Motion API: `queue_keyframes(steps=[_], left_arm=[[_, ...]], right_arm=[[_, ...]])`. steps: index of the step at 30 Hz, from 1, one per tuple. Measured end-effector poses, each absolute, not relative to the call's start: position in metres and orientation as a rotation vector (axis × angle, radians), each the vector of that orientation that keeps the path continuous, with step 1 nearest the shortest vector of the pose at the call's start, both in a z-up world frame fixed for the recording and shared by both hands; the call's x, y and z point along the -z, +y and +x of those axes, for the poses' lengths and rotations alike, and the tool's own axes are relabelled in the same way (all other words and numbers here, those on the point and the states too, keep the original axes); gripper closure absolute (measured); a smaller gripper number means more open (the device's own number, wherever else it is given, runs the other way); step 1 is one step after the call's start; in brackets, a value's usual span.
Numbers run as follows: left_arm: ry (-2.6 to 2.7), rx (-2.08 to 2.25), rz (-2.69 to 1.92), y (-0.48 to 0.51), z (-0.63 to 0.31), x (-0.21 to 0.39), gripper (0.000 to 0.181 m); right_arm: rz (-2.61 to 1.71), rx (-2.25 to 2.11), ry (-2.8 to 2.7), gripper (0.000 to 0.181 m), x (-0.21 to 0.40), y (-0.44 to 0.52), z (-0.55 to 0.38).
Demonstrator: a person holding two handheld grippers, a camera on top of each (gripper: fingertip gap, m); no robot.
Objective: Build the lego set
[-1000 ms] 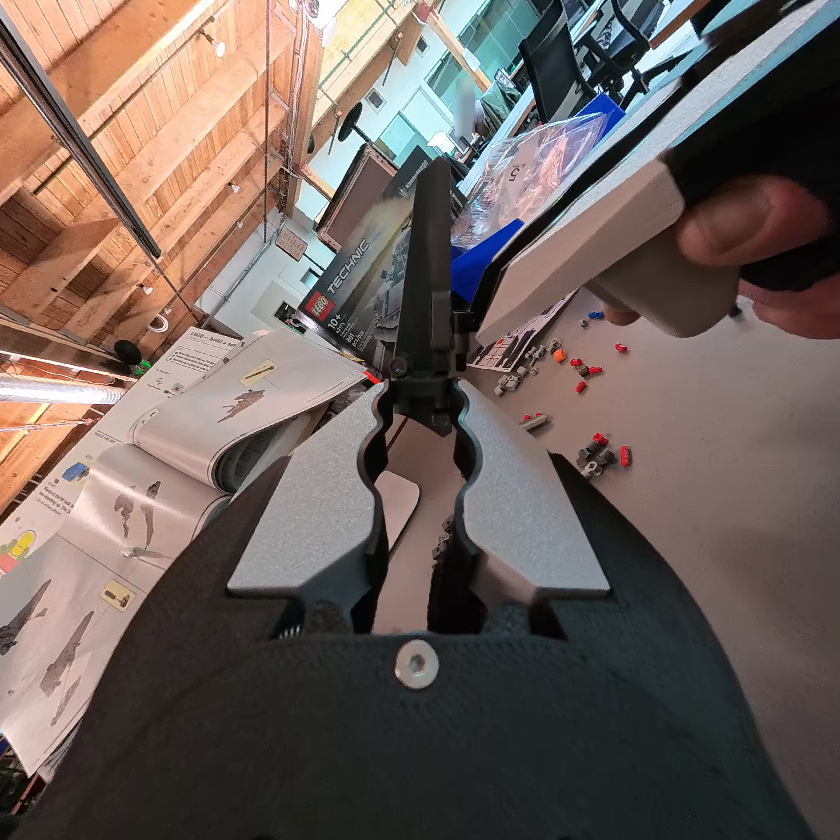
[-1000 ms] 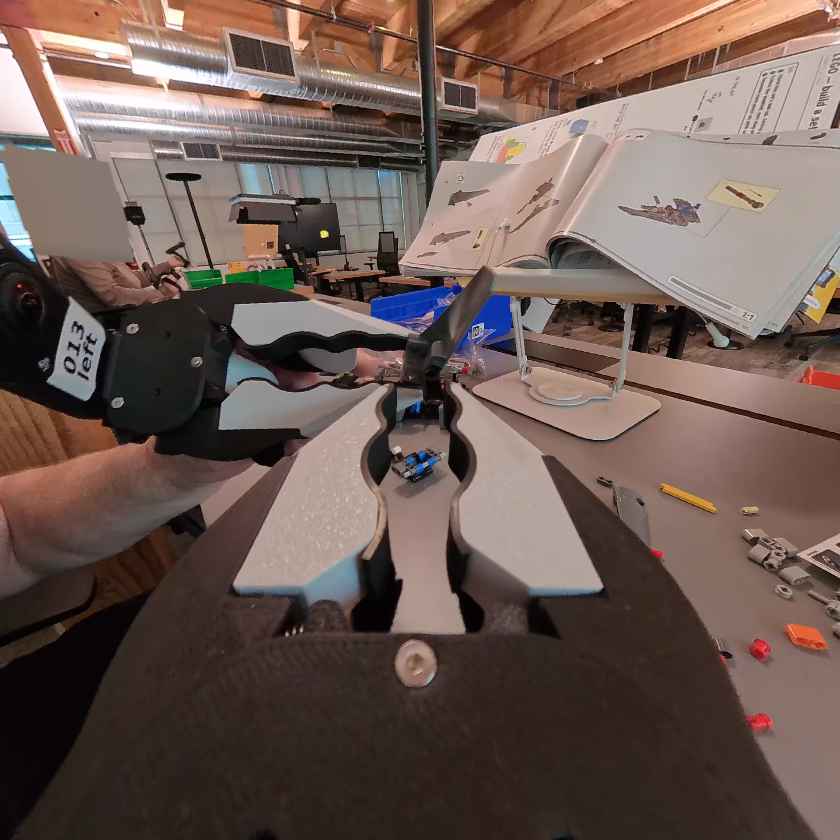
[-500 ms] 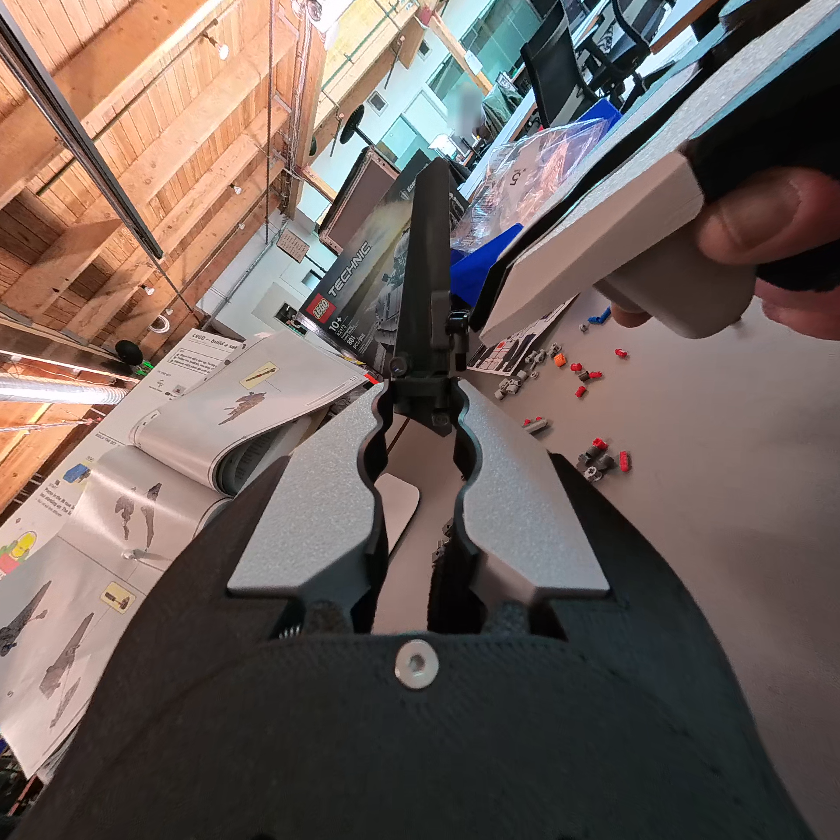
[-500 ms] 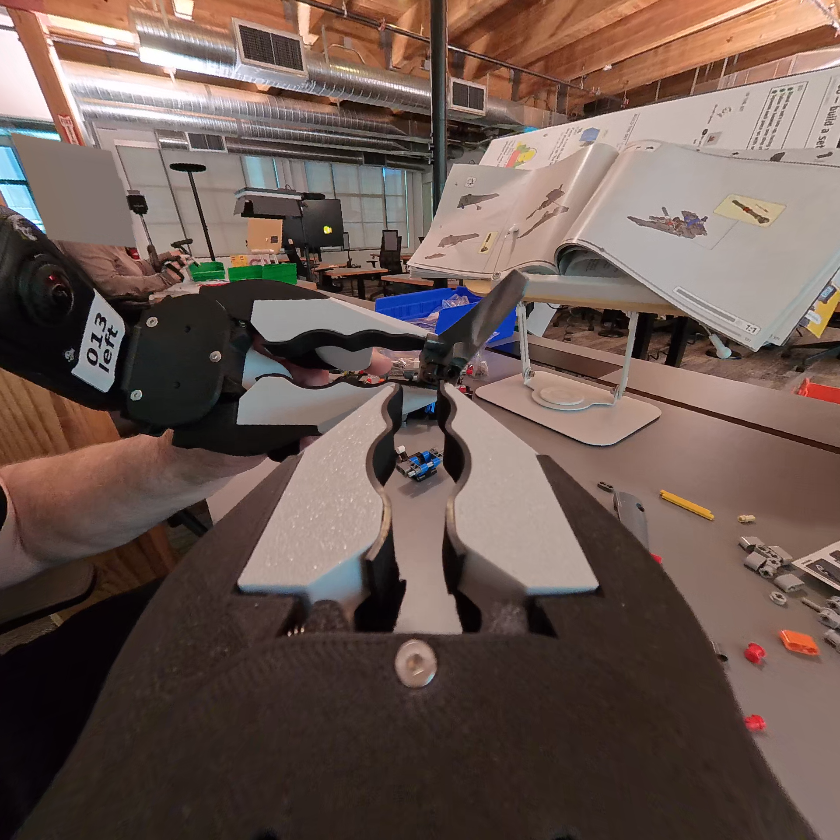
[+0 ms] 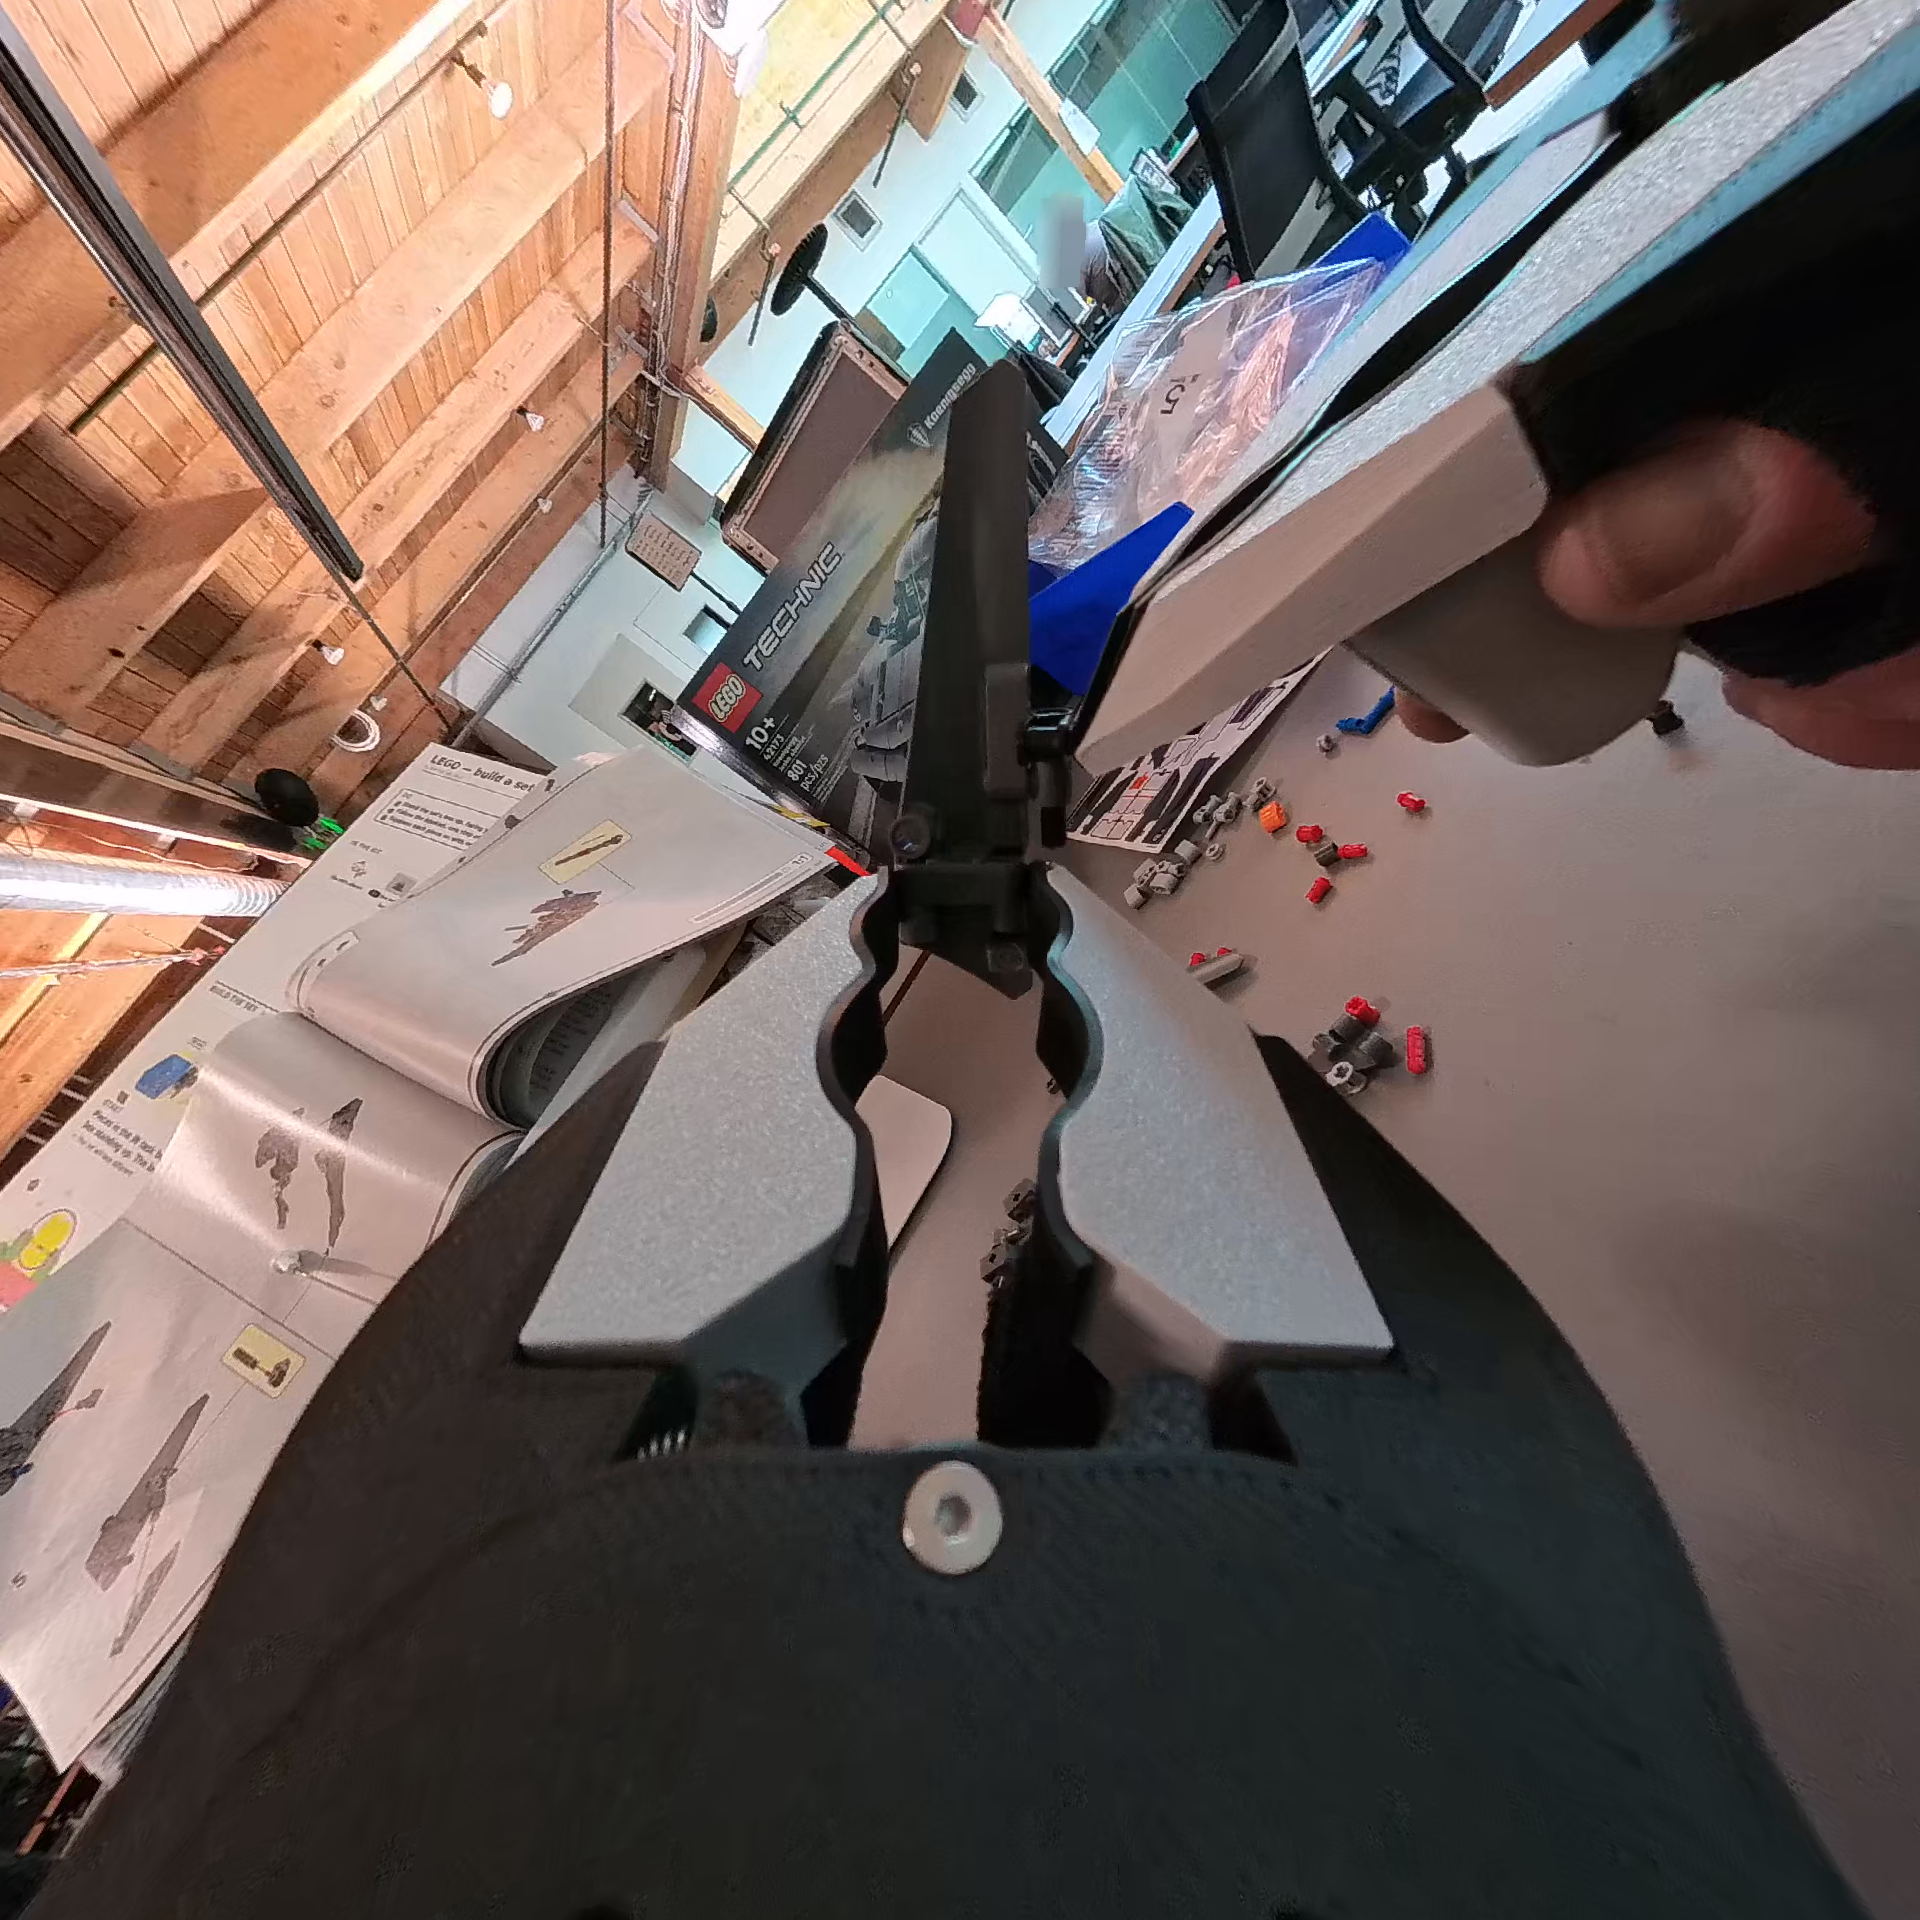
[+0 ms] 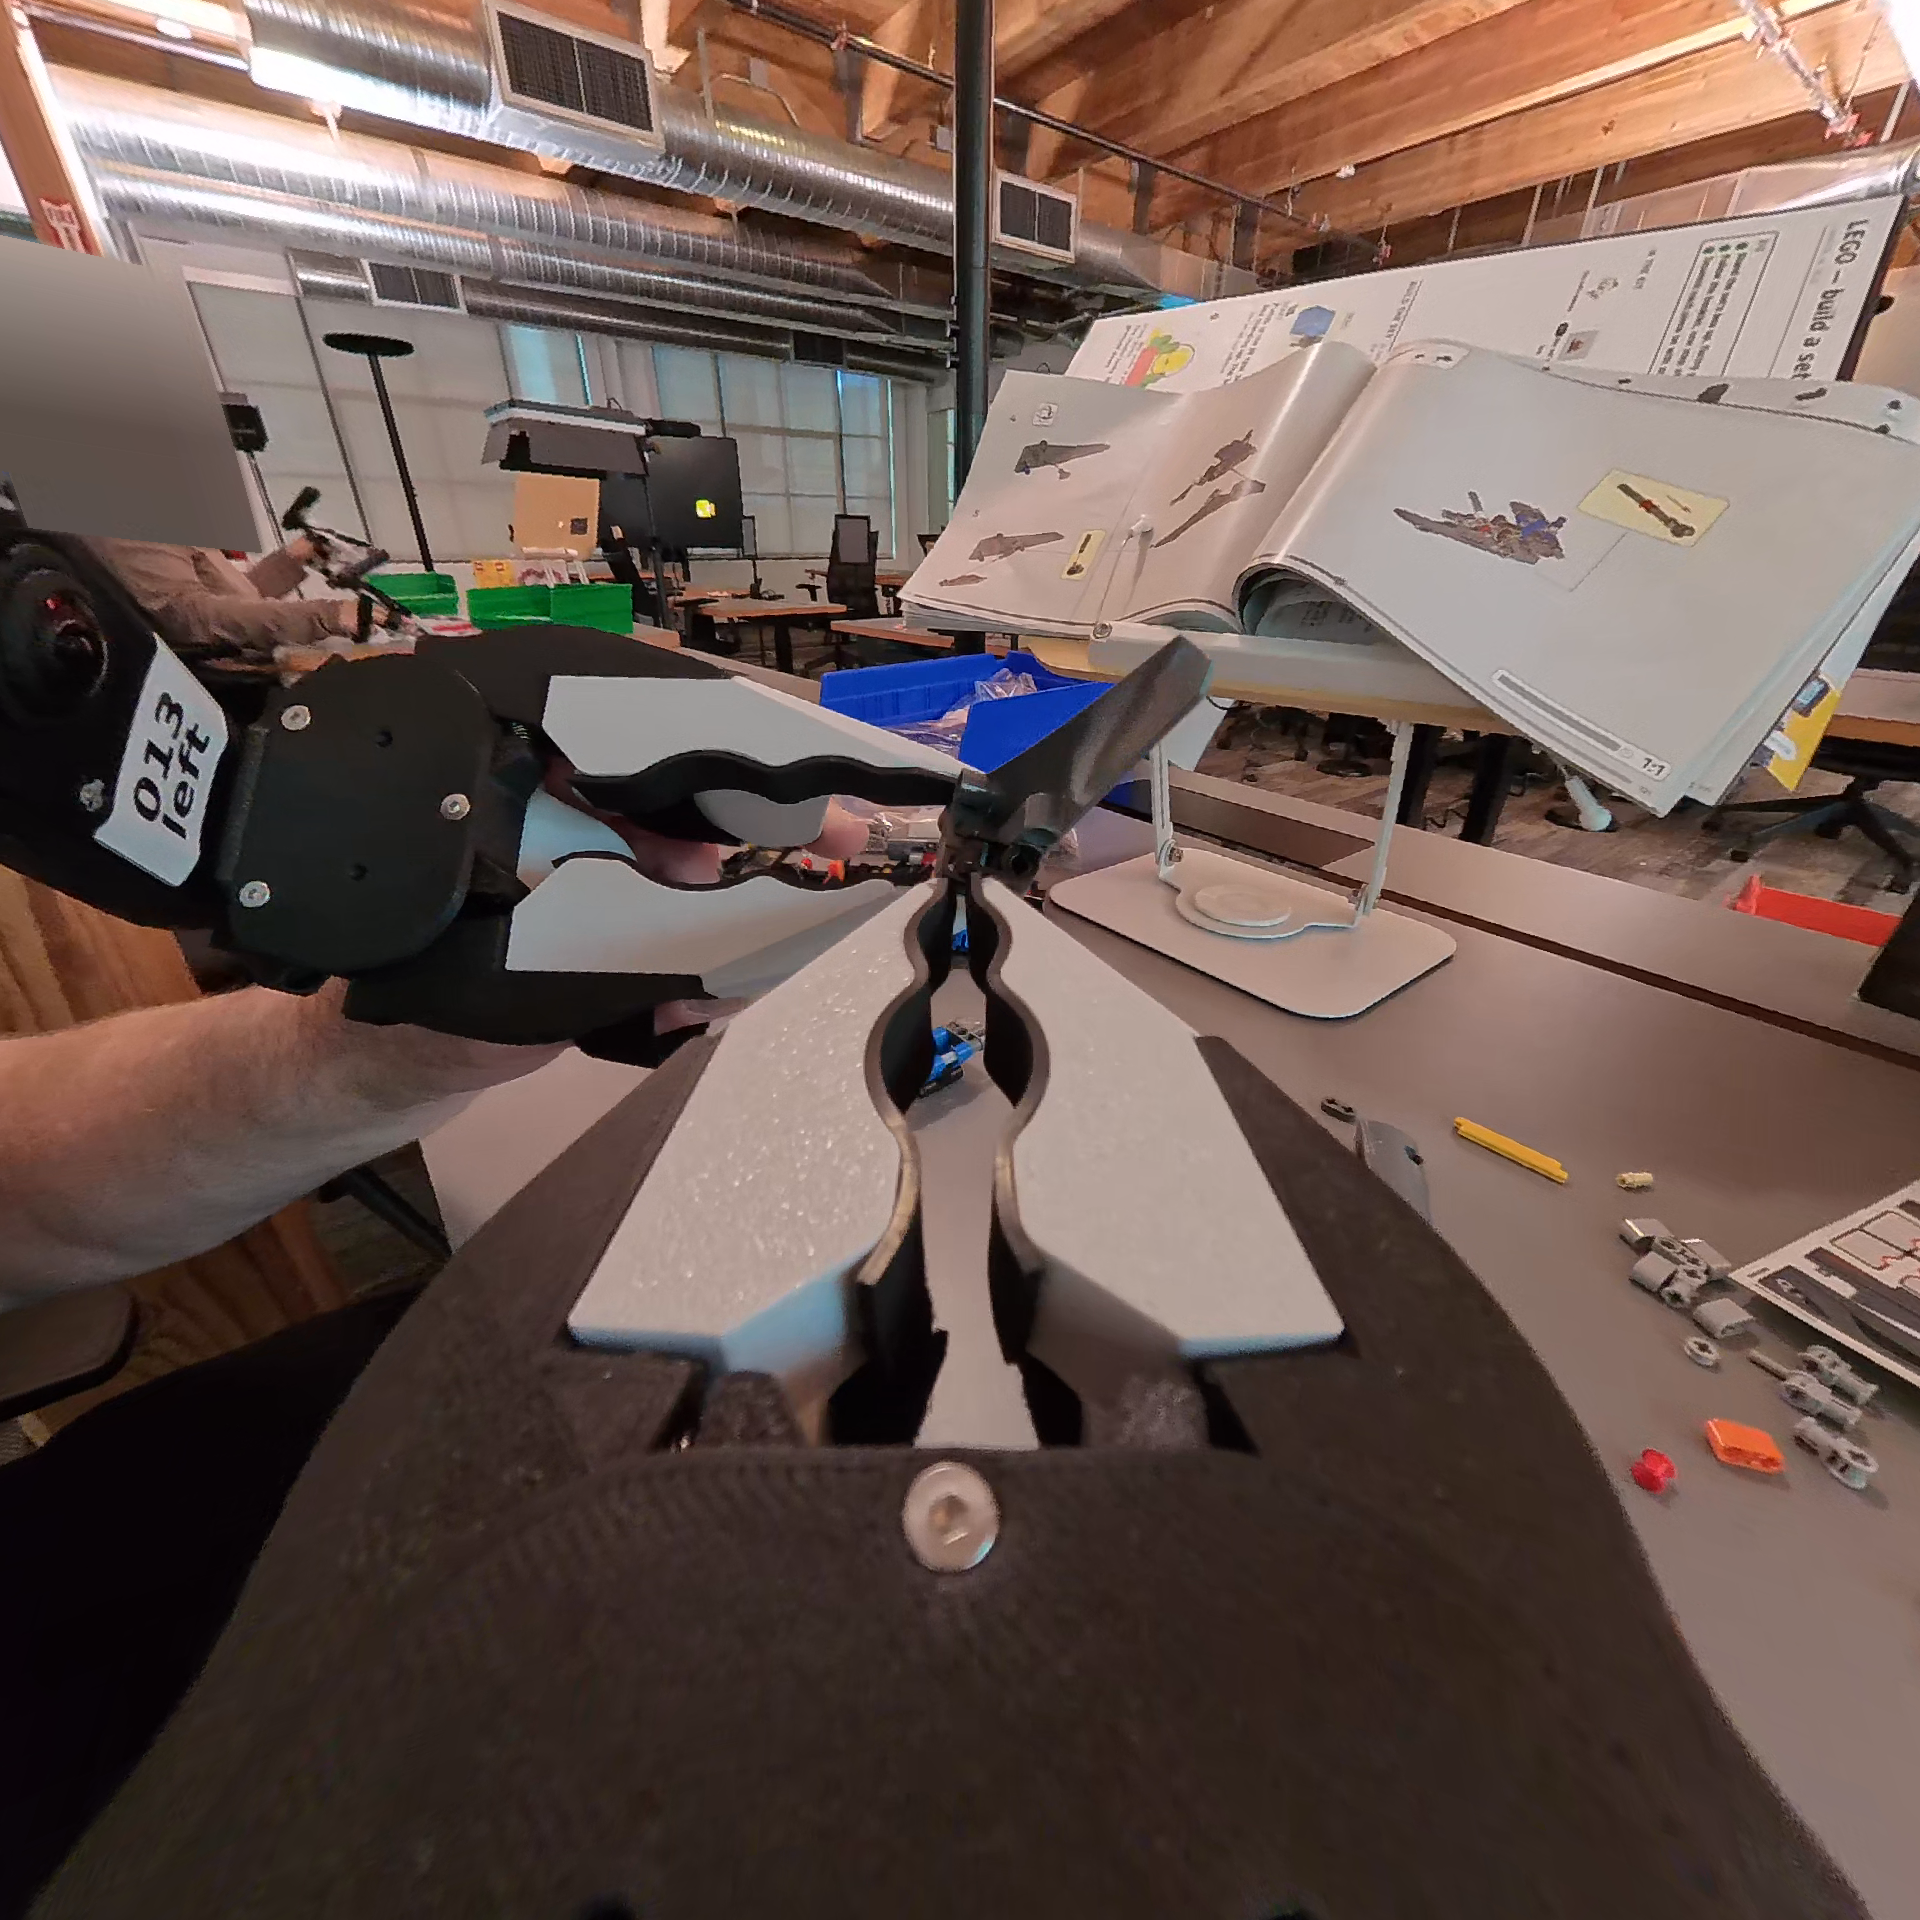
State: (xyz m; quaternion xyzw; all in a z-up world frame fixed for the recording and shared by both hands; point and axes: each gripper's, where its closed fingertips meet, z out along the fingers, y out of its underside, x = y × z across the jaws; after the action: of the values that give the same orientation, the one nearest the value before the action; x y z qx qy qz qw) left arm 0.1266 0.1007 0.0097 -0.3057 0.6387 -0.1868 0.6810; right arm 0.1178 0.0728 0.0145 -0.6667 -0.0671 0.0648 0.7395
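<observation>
A dark grey Lego assembly (image 5: pixel 977 582) with a long pointed panel is held in the air over the table. My left gripper (image 5: pixel 961 904) is shut on its blocky base. In the right wrist view the left gripper (image 6: pixel 940 831) comes in from the left, and the assembly's panel (image 6: pixel 1101 727) points up to the right. My right gripper (image 6: pixel 961 894) is shut, with its tips pinching a small black piece at the assembly's base. In the left wrist view the right gripper (image 5: pixel 1081 717) reaches in from the upper right and meets that piece.
An open instruction book (image 6: pixel 1455 540) rests on a white stand (image 6: pixel 1247 925) behind. A Lego box (image 5: pixel 821 665) and a blue bin (image 6: pixel 914 696) stand at the back. Loose grey, red and orange pieces (image 6: pixel 1808 1392), a yellow axle (image 6: pixel 1507 1148), a sticker sheet (image 6: pixel 1849 1278) and a small blue sub-assembly (image 6: pixel 951 1049) lie on the table. My two grippers' fingertips are within a few centimetres of each other.
My right gripper's jaws have narrowed from partly open to shut at the assembly's base. The left gripper has kept its hold and barely moved.
</observation>
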Motion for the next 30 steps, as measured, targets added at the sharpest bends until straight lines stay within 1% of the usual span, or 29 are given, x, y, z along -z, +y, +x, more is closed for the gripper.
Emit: queue_keyframes(steps=[15, 25, 30], left_arm=[[1.447, 0.501, -0.734, 0.099, 0.127, -0.007, 0.160], [1.469, 0.924, -0.941, 0.096, 0.129, -0.006, 0.160], [1.460, 1.065, -1.004, 0.095, 0.129, -0.008, 0.160]], right_arm=[[-1.476, -0.033, -0.172, 0.181, -0.013, 0.073, 0.119], [-1.441, -0.006, -0.175, 0.181, -0.020, 0.065, 0.119], [-1.430, -0.001, -0.138, 0.165, -0.023, 0.064, 0.125]])
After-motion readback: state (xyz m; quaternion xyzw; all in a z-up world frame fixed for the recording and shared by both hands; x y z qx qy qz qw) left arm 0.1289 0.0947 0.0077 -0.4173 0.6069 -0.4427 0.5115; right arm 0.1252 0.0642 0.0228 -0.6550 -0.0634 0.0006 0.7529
